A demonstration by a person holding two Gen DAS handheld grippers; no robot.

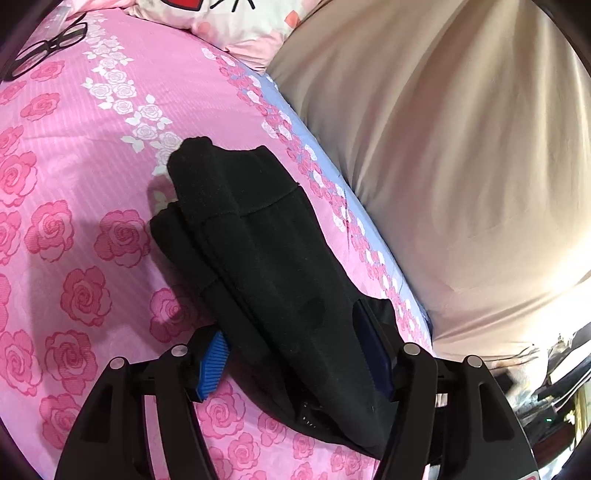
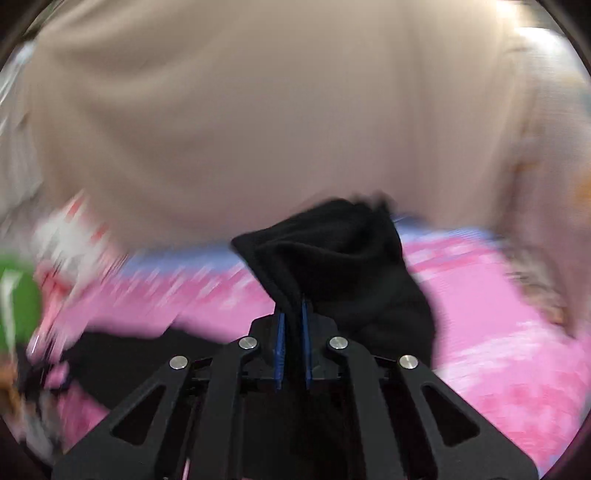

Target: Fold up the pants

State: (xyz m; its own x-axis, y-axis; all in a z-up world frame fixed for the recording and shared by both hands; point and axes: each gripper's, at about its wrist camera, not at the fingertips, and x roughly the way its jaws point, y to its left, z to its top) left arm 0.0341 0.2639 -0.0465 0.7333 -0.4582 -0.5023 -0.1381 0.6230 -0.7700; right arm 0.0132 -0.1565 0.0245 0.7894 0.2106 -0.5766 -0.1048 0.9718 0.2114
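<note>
Lying on a pink rose-printed bedsheet (image 1: 74, 229), the folded black knit pants (image 1: 258, 258) stretch away between my left gripper (image 1: 295, 365), whose blue-padded jaws stand released on either side. My right gripper (image 2: 292, 343) is clenched on a bunch of that black fabric. Beige cloth (image 1: 443, 147) borders the sheet; black-framed glasses (image 1: 48, 48) rest far off.

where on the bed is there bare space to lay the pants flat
Free: the pink sheet left of the black pants, between them and the glasses. Crowded: right side, where the beige cloth presses close, and the top by the pillow.
</note>
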